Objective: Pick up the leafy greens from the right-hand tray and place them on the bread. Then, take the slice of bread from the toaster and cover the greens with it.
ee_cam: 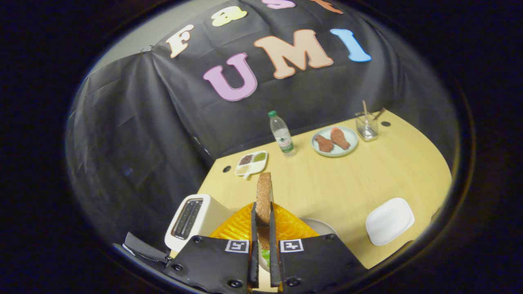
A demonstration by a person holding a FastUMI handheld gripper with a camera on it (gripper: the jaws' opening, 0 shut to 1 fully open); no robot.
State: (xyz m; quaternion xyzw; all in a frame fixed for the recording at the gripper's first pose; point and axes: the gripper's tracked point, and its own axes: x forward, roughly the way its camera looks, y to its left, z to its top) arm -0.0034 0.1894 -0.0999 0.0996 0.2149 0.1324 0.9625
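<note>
The gripper (262,241) is clamped on a slice of bread (264,198), both fingers pressed flat against its faces. The slice stands on edge, thin side toward the camera, its brown, grainy crust rising upright above the fingertips; its lower part is hidden between the fingers. Low in the narrow gap between the fingers a scrap of leafy greens (266,255) shows, too little of it to tell its shape or what it lies on. Behind the fingers sits an orange ribbed piece (241,226), glossy and translucent-looking, with most of it covered by the gripper body. A pale round plate (322,226) edges out just right of it, largely cut off.

Left of the fingers stands the toaster (192,220), white and smooth with rounded corners, its two dark slots facing up. A dark woven strap (145,249) lies beside its base.

The tabletop (327,183) is light wood with a fine grain. To the right rests a white rounded-rectangle tray (389,220), matte and shallow. Further off are a white divided dish (252,162) holding small heaps of grains or seeds, a clear plastic bottle (282,134) with a green cap, a pale green plate (334,141) bearing two brown meat-like pieces, and a clear square holder (367,125) with sticks in it, hard to make out.
</note>
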